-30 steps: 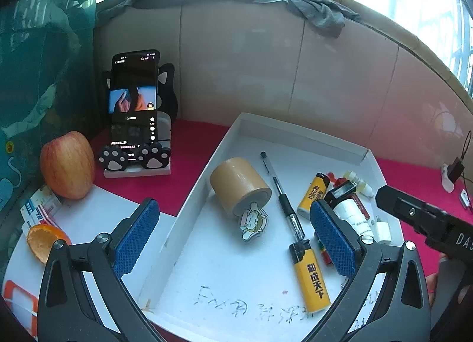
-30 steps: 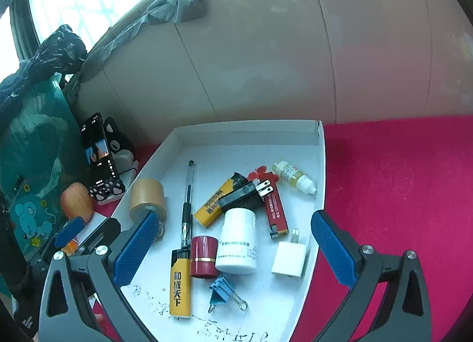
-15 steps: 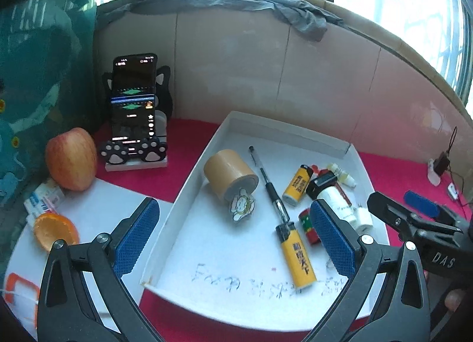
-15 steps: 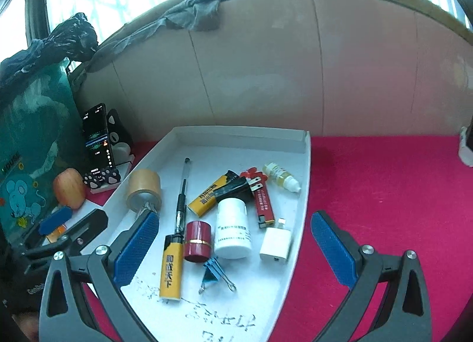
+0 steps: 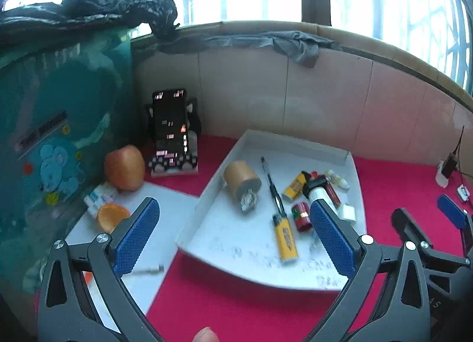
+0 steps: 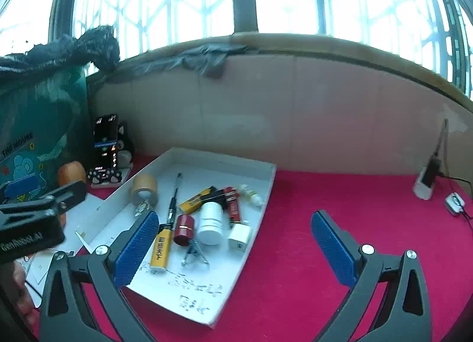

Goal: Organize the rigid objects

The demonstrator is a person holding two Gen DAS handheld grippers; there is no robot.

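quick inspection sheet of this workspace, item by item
surface: red cloth covers the table, with a white sheet at its left.
job's things: white tray holds tape roll, pen, yellow lighter, red cylinder, white bottle, white charger block, binder clip and a few smaller items.
clutter: apple, phone on a stand, orange peel.
grippers: left gripper and right gripper both open, empty, above the table.
cables: a thin cable runs from a small device at far right.
surroundings: tiled wall, barred window, green bag.
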